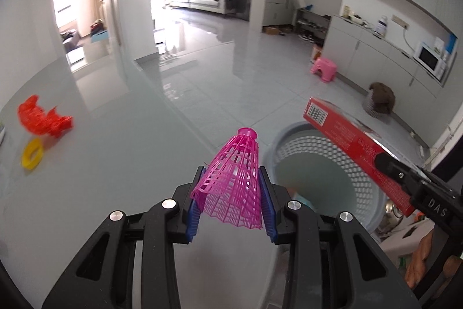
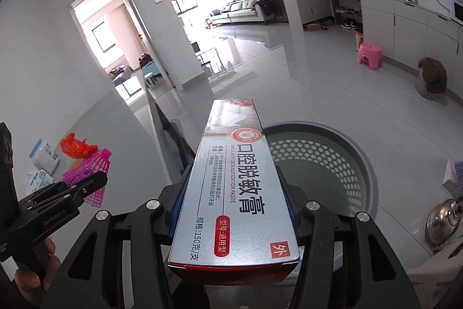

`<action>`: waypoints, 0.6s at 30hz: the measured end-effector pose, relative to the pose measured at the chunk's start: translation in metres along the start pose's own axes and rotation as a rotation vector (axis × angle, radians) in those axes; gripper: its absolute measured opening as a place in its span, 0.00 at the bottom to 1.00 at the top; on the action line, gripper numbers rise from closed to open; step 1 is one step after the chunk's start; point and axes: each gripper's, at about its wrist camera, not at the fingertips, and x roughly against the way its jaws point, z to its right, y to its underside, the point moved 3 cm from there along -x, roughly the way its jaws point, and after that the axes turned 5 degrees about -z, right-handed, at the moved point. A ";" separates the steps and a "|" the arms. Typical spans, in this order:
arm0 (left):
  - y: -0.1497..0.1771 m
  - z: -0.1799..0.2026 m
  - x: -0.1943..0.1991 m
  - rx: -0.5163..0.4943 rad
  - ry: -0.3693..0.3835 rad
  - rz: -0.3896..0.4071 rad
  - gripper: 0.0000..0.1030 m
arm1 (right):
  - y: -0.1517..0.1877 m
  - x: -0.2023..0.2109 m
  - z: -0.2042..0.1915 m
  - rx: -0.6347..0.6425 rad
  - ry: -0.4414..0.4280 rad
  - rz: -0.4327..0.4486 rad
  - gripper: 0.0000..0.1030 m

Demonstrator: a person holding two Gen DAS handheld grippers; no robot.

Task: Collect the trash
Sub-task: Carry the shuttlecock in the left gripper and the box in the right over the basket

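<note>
My left gripper [image 1: 231,173] is shut on a pink plastic shuttlecock [image 1: 237,158], its blue pads pressing the mesh skirt and the cap pointing away from me. It hangs over the table edge, just left of a grey perforated waste bin [image 1: 318,146] on the floor. My right gripper [image 2: 233,170] is shut on a long silver and red toothpaste box [image 2: 234,178], which reaches out over the bin's rim [image 2: 347,135]. In the left wrist view the box [image 1: 347,135] crosses above the bin. The right wrist view shows the left gripper [image 2: 92,178] with the shuttlecock [image 2: 95,164] at lower left.
On the glossy grey table lie a crumpled red net [image 1: 43,118], a yellow ring [image 1: 31,154], a white bottle [image 2: 43,155] and a white packet [image 2: 37,178]. A metal kettle [image 2: 442,222] stands right of the bin. A pink stool [image 1: 324,68] stands farther off on the tiled floor.
</note>
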 end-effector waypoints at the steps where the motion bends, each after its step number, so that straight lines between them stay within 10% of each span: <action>1: -0.003 0.011 -0.005 -0.014 0.015 -0.001 0.34 | 0.002 0.002 0.008 -0.010 0.017 -0.001 0.50; 18: -0.005 0.090 -0.085 -0.141 0.103 -0.126 0.34 | 0.025 -0.016 0.064 -0.098 0.089 -0.110 0.50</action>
